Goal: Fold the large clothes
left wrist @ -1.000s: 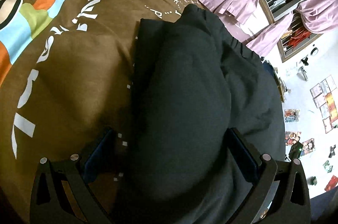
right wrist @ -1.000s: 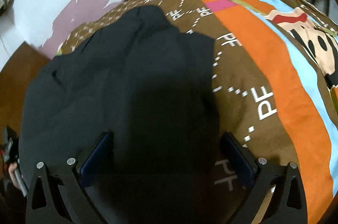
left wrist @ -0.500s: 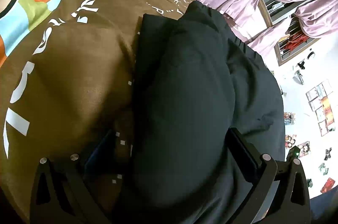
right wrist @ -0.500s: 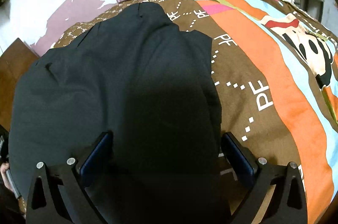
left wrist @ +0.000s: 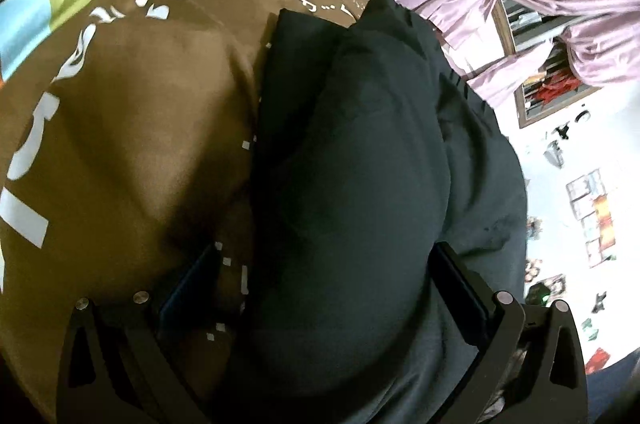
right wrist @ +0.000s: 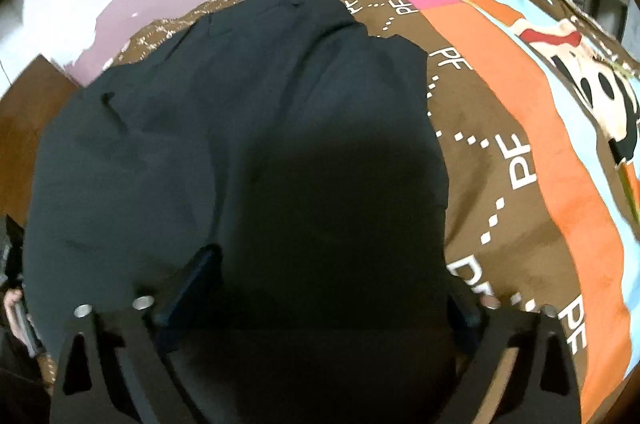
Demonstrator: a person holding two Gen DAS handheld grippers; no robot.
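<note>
A large black garment [left wrist: 360, 164] lies in a folded heap on the brown cartoon-print bed cover [left wrist: 120, 144]. My left gripper [left wrist: 324, 284] is open wide and straddles the garment's near left edge: one finger rests over the brown cover, the other over the black cloth. In the right wrist view the same garment [right wrist: 240, 144] fills the middle of the picture. My right gripper [right wrist: 328, 292] is low over its near right edge. Its jaws are closing with black cloth between them, and the pads stand apart from the cloth's sides.
The bed cover [right wrist: 520, 144] runs off to the right with orange and blue stripes. Pink curtains [left wrist: 560, 4] hang at a window beyond the bed. A wall with small pictures [left wrist: 592, 212] is to the right. A hand [right wrist: 12, 304] shows at the left edge.
The right gripper's jaws have drawn a little closer together and it sits nearer the black cloth. The left wrist view has rolled slightly. The garment lies as before.
</note>
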